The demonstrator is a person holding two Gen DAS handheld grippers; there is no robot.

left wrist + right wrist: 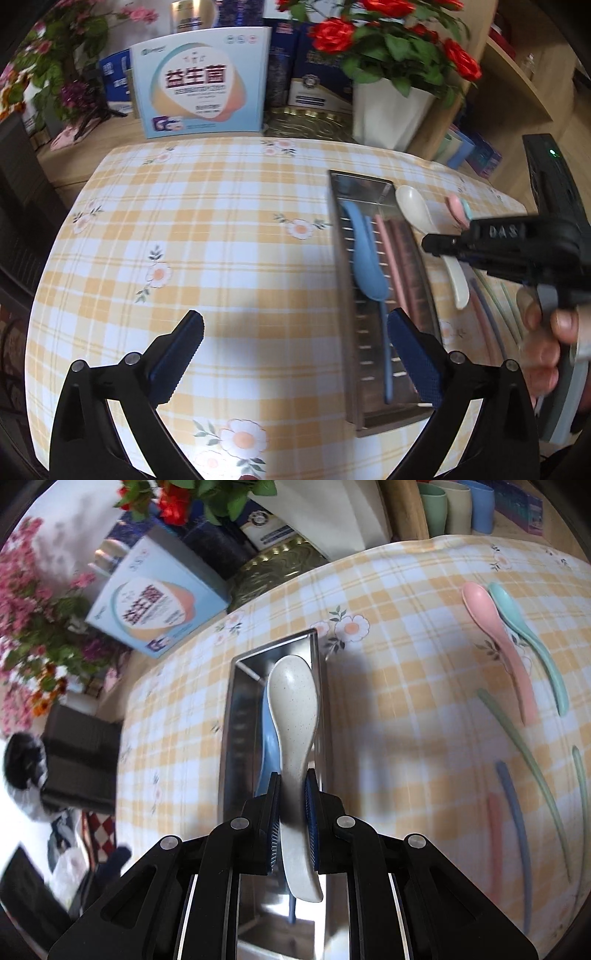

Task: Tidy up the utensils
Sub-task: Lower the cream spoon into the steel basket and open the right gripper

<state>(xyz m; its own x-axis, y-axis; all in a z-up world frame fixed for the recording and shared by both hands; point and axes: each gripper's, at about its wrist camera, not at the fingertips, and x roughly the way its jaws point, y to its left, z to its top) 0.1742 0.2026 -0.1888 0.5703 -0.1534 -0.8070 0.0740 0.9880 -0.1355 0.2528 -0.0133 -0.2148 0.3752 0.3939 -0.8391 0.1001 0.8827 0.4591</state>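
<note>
Checked tablecloth [221, 229] is carrying the steel tray [341, 295], which is holding a blue spoon [369, 266], while the right gripper [293, 812] is clamping a white spoon [291, 716] by its handle above the tray and the left gripper [295, 347] is hovering wide open, gripping nothing.

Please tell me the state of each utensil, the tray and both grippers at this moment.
white spoon: held above the tray, not yet released
right gripper: shut on the white spoon's handle
left gripper: open, holding nothing
metal tray: on the tablecloth, holding the blue spoon
blue spoon: lying in the tray
pink spoon: loose on the tablecloth
teal spoon: loose beside the pink spoon
</note>
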